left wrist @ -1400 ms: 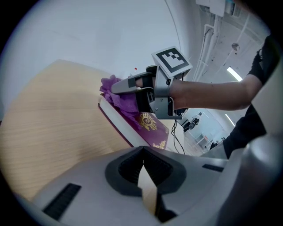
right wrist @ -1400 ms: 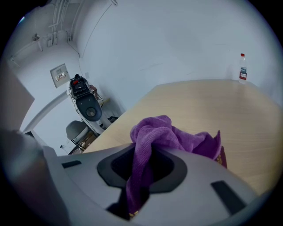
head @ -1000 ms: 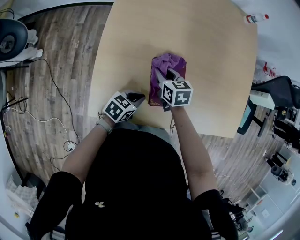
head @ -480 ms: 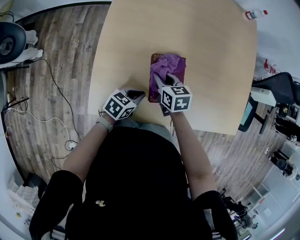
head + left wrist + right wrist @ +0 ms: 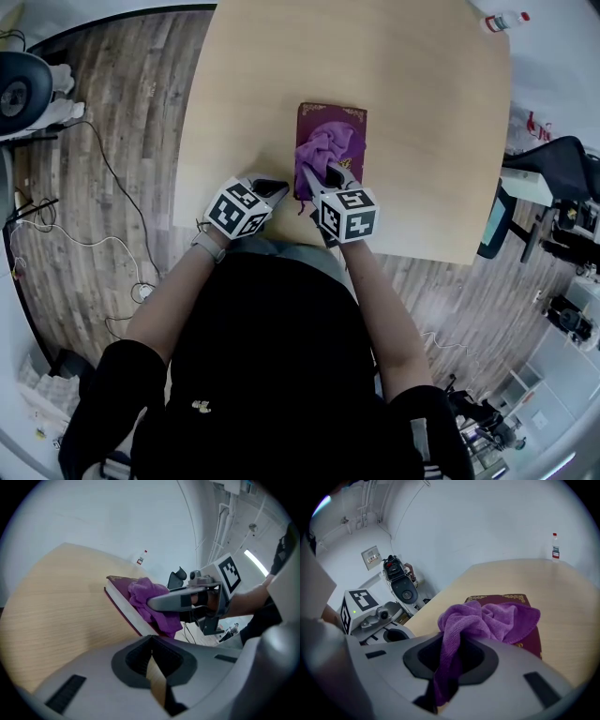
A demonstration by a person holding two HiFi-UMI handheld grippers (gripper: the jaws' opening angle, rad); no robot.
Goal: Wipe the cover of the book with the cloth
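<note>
The right gripper (image 5: 327, 174) has its jaws closed tight on a purple cloth (image 5: 322, 148). The cloth is all bunched up. It sits on the near half of a dark red book (image 5: 332, 116) with gold corners. The book lies flat on the wooden worktop (image 5: 412, 112).

The left gripper (image 5: 273, 190) rests just beside the book's near left corner. Its jaws are almost together and hold nothing. I can't tell if it touches the book.

Nothing seems to hold the book down. I think a hard rub could make the book slide or turn. The cloth is in a lump, so it may miss parts of the cover. It could also slip out of the jaws if it catches on the book's edge.
</note>
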